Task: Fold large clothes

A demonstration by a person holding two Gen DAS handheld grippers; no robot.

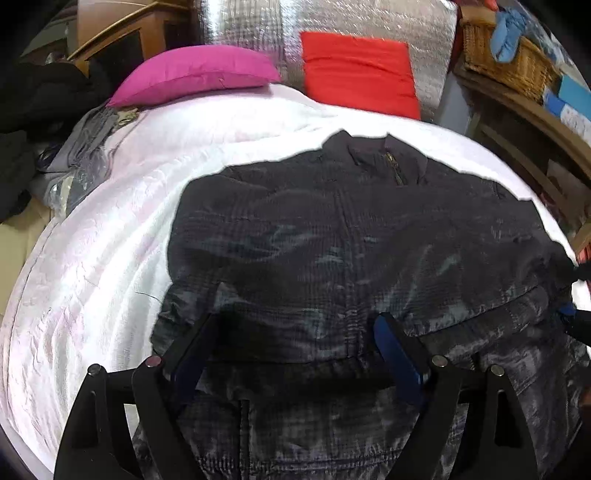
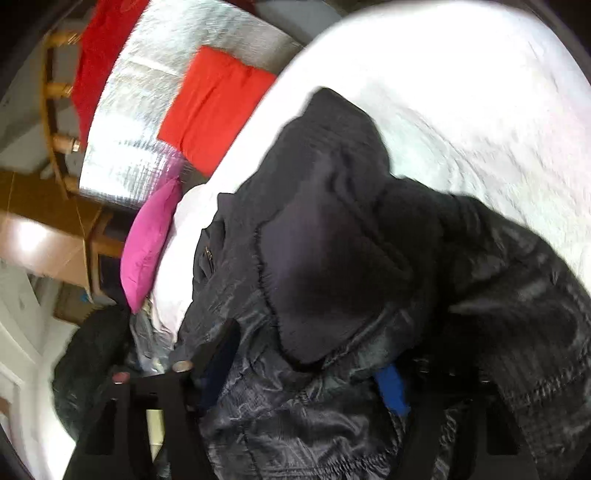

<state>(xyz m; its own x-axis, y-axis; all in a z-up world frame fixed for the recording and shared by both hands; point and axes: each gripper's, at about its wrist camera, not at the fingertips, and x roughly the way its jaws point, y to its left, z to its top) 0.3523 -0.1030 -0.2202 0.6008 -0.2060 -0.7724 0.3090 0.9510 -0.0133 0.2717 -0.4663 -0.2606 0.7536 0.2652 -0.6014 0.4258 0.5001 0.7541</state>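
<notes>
A dark quilted jacket lies front up on a white bedspread, collar and zip at the far end. My left gripper hovers open over the jacket's hem, fingers wide apart, nothing between them. In the right wrist view the jacket is bunched up with its dark hood or sleeve lifted. My right gripper has jacket fabric lying between its fingers; its blue pad shows under the cloth. I cannot tell if it is clamped.
A pink cushion and a red cushion lie at the bed's head against a silver padded sheet. Grey clothes and black clothes lie at the left. A wicker basket stands on wooden shelves at the right.
</notes>
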